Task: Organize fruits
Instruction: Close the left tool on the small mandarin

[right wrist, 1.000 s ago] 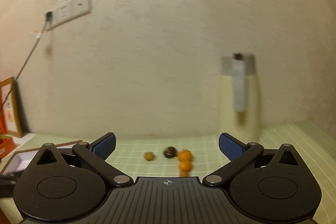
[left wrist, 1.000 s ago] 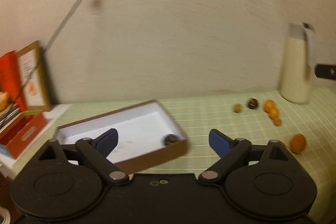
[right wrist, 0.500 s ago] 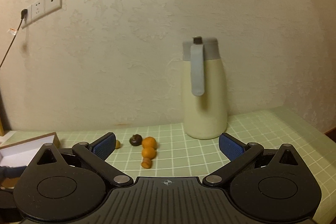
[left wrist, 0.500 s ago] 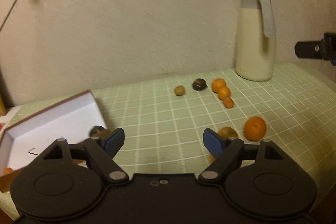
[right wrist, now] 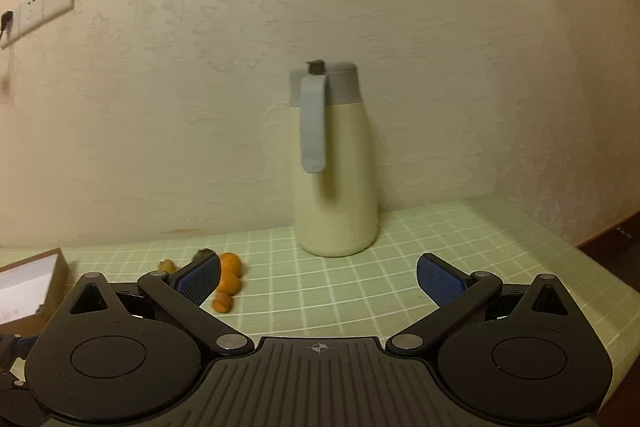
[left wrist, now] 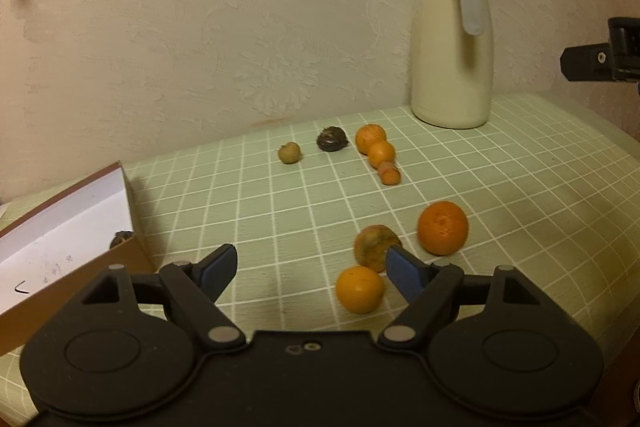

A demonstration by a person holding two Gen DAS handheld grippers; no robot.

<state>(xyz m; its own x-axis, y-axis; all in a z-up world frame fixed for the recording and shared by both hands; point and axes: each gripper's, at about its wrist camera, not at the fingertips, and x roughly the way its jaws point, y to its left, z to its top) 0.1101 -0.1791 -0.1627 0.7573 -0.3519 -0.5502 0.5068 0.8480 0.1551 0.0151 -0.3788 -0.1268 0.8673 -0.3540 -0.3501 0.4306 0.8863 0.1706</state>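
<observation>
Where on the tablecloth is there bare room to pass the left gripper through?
Free: the checked cloth between the box and the three near oranges, and the stretch in front of the jug. Crowded: the back row of small fruits, and right by the left gripper.

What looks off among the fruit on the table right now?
One orange fruit, just ahead of the left gripper, is blotched brown and dull, unlike the clean oranges beside it. A dark fruit sits in the box.
</observation>
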